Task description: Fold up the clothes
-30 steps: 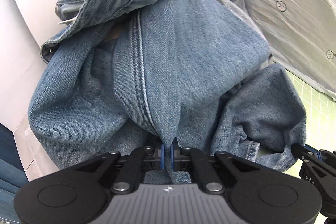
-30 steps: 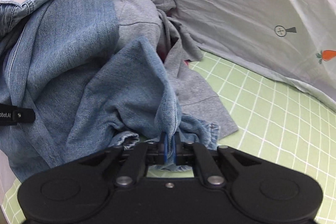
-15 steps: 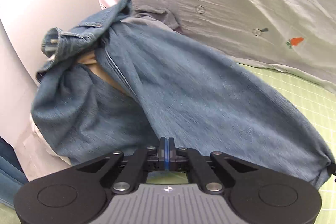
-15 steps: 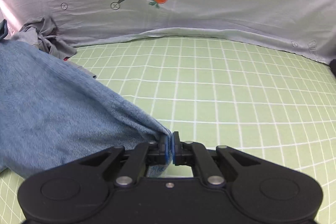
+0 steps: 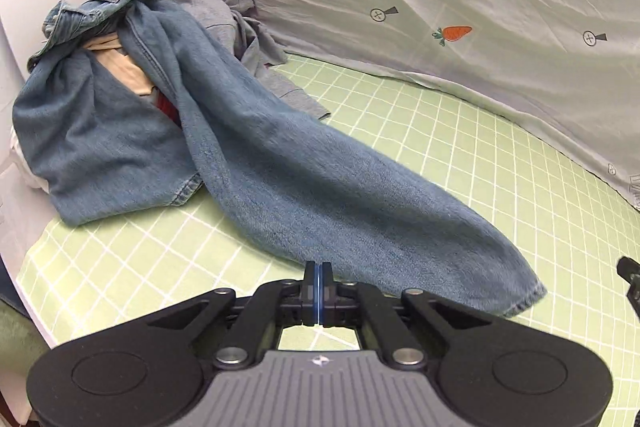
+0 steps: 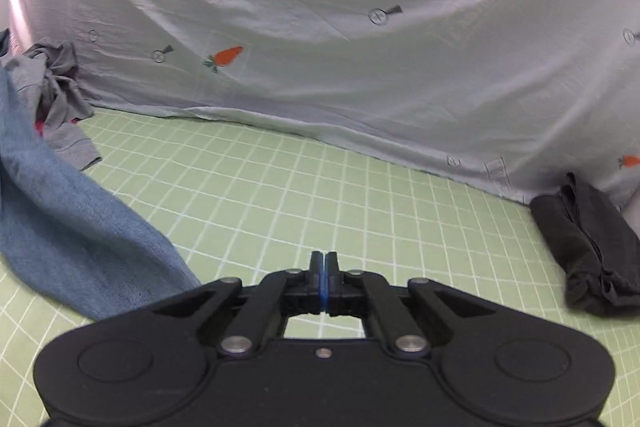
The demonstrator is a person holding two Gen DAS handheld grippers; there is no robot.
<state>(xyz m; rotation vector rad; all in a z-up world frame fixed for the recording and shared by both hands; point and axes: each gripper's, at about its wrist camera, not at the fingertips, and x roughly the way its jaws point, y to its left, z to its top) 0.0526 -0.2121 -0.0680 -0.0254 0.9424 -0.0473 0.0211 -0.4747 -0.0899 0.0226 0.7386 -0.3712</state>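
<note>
A pair of blue jeans [image 5: 280, 155] lies with its waist on a clothes pile at the back left and one leg stretched across the green checked mat to the right front. My left gripper [image 5: 317, 277] is shut and empty, just in front of the leg's near edge. My right gripper [image 6: 324, 267] is shut and empty, to the right of the leg's hem [image 6: 100, 259], which lies on the mat. The right gripper's edge shows in the left wrist view [image 5: 630, 279].
A pile with a grey garment [image 5: 224, 7], beige and red cloth sits at the back left against a white wall. A carrot-print sheet [image 6: 360, 47] hangs behind the mat [image 6: 320, 187]. A folded black garment [image 6: 588, 247] lies at the right.
Both grippers pulled the jeans leg out of the pile and to the right, then let go of it. The leg now lies stretched on the mat and both grippers are empty.
</note>
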